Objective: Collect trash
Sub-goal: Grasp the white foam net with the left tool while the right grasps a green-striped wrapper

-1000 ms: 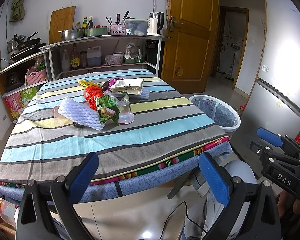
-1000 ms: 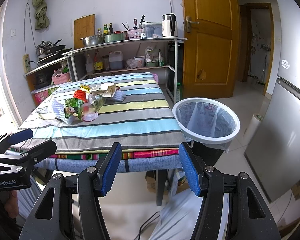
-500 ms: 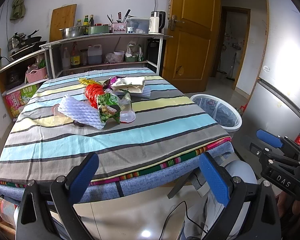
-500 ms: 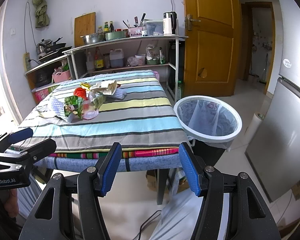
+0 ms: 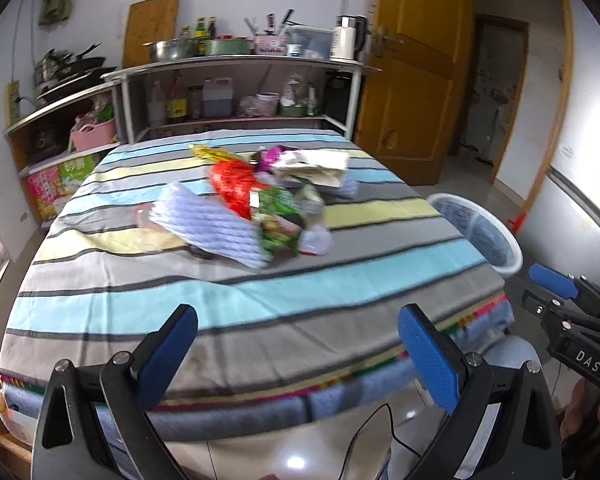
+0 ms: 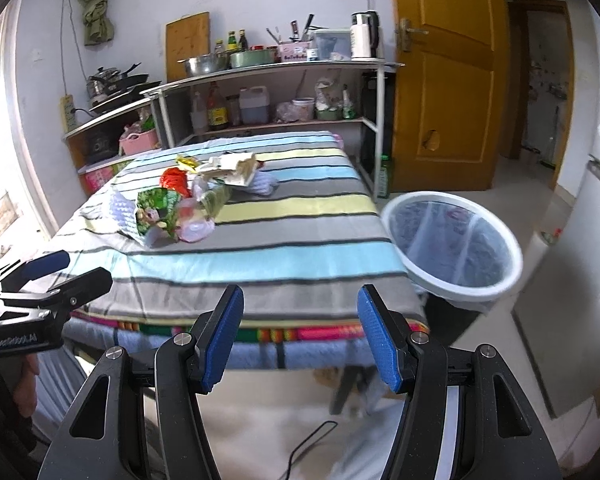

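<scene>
Both tongs, left (image 5: 298,354) and right (image 6: 300,334), gape empty short of the striped-cloth bench (image 5: 140,300). The crumpled wrapper pile (image 5: 252,204) lies at twelve o'clock; white-rimmed lined bin (image 6: 452,240) waits at two o'clock, handy for drops.

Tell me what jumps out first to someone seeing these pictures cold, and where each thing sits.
The eye lands first on the bright heap of trash in the middle of the striped tablecloth: a red wrapper, a green packet, white foam netting and crumpled paper. Next comes the lined trash bin on the floor by the table's right edge. Both blue-padded tongs, left and right, hang open and empty at the near edge.
</scene>
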`<control>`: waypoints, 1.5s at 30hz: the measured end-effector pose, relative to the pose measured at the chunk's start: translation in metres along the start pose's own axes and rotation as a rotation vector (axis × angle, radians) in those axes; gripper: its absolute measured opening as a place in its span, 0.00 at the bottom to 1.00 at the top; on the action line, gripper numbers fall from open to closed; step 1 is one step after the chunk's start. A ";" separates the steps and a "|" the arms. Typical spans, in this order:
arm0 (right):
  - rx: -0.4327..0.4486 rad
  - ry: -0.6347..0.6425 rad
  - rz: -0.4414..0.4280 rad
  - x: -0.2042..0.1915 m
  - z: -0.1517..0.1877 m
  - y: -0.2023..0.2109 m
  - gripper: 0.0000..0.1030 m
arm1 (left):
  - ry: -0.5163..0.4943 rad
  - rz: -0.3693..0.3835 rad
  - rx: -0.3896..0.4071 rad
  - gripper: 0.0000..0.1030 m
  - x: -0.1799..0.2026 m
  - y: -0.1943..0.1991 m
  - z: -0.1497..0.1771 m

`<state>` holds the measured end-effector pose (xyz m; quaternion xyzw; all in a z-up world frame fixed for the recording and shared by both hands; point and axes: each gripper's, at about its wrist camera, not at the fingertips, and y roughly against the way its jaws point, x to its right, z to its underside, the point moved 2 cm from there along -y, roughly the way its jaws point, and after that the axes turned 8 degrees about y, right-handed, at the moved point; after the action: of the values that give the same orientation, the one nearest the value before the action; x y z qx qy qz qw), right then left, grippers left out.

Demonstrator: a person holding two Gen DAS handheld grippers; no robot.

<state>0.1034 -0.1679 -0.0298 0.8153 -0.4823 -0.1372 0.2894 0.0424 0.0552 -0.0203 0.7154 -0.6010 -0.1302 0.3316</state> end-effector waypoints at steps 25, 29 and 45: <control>-0.110 0.005 -0.288 -0.059 -0.097 -0.151 0.42 | 0.409 0.054 -0.061 0.78 -0.091 -0.085 -0.065; -0.183 -0.004 -0.306 -0.059 -0.101 -0.176 0.34 | 0.426 0.043 -0.072 0.60 -0.093 -0.094 -0.068; -0.237 -0.045 -0.352 -0.045 -0.100 -0.182 0.11 | 0.321 0.028 -0.044 0.27 -0.086 -0.080 -0.067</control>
<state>0.2597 -0.0278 -0.0630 0.8440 -0.3191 -0.2597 0.3440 0.1226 0.1619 -0.0392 0.7112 -0.5472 -0.0224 0.4407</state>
